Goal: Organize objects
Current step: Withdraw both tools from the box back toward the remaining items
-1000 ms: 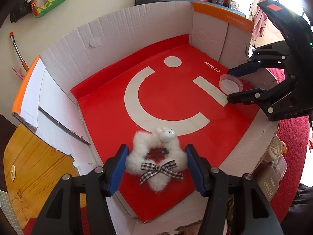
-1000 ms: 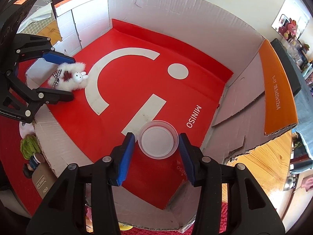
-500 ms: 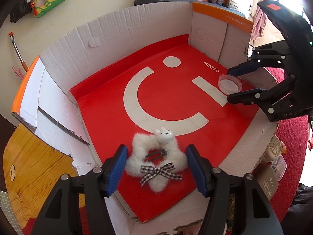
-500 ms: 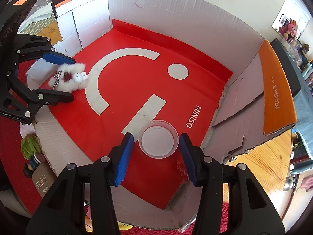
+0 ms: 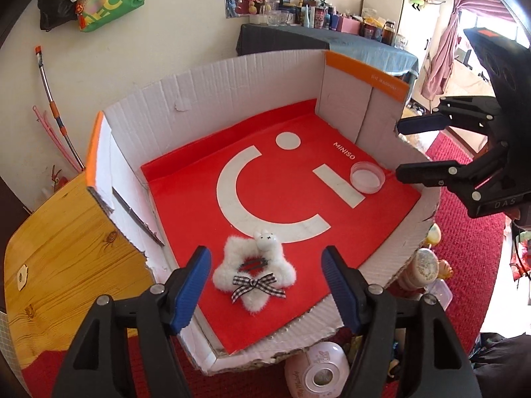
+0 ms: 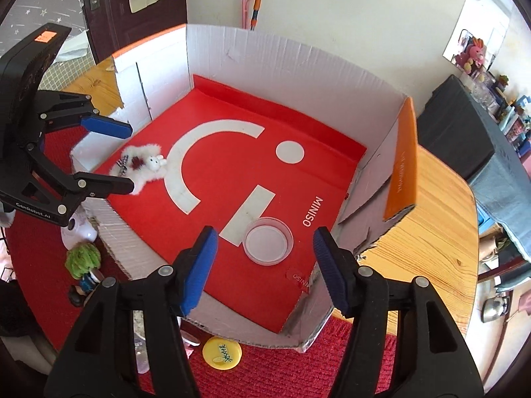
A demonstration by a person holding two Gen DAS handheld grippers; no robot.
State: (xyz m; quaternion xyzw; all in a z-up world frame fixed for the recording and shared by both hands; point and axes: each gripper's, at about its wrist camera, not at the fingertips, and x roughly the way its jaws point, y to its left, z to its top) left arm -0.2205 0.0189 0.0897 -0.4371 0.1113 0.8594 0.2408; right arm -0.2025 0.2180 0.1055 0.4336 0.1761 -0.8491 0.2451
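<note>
A white fluffy star hair clip (image 5: 254, 273) with a bunny head and checked bow lies on the red floor of the cardboard box (image 5: 212, 89). My left gripper (image 5: 265, 285) is open and above it, empty; it also shows in the right wrist view (image 6: 127, 157), beside the clip (image 6: 142, 165). A clear round lid (image 6: 267, 241) lies on the red floor near the box's other side. My right gripper (image 6: 264, 265) is open above and behind it, empty. The lid (image 5: 367, 177) and right gripper (image 5: 398, 149) also show in the left wrist view.
The box (image 6: 265, 56) sits on a wooden table (image 6: 431, 232) over a red rug (image 5: 464, 232). Small toys and jars (image 5: 421, 268) lie outside the box's near wall. A yellow lid (image 6: 221, 348) and a green figure (image 6: 83, 260) lie on the rug.
Both grippers have pulled up and back from the box, so the clip and the lid sit farther ahead of the fingers. Neither object has moved.
</note>
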